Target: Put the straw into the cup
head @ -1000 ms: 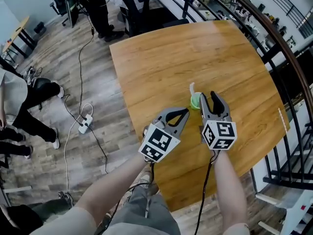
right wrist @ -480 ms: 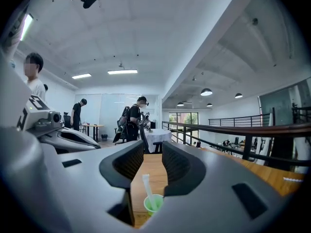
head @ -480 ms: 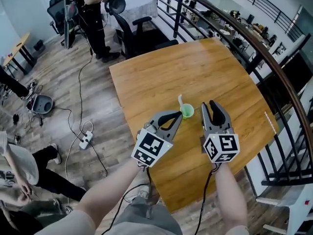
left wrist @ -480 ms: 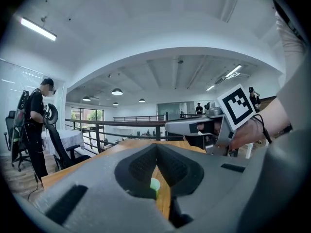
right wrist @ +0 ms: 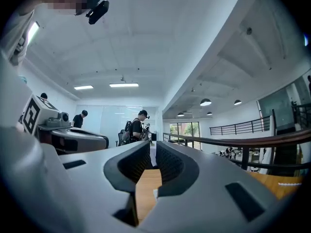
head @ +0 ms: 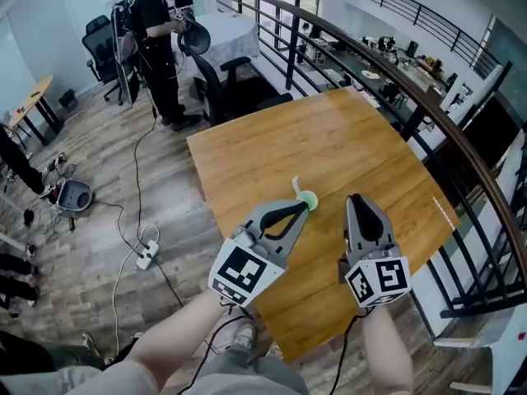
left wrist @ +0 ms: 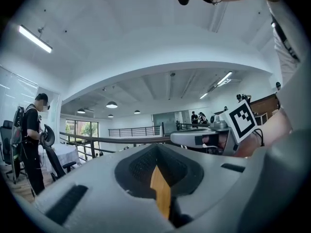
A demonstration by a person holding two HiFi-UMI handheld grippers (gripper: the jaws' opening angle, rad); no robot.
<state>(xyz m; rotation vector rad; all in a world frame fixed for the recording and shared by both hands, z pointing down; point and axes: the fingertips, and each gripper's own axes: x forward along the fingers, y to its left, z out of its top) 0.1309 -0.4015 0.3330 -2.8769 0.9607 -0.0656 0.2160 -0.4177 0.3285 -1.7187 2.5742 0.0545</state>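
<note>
On the wooden table (head: 362,138) stands a small green cup (head: 309,200) with a white straw (head: 296,188) sticking out of it and leaning left. Both grippers are held level, high above the table. In the head view the tips of my left gripper (head: 305,207) overlap the cup's near rim; it is shut and empty (left wrist: 156,149). My right gripper (head: 356,201) hangs to the right of the cup. Its jaws have just been closing and stand together with nothing between them (right wrist: 151,148). Neither gripper view shows the cup or the straw.
A dark railing (head: 461,151) runs close along the table's right side. An office chair (head: 235,85) stands at the far edge, and a person (head: 156,31) stands beyond it. A power strip with cables (head: 146,257) lies on the floor to the left.
Both grippers have risen away from the cup, towards the head camera. The right jaws went from wide open to closed. The cup and straw stay in place on the table.
</note>
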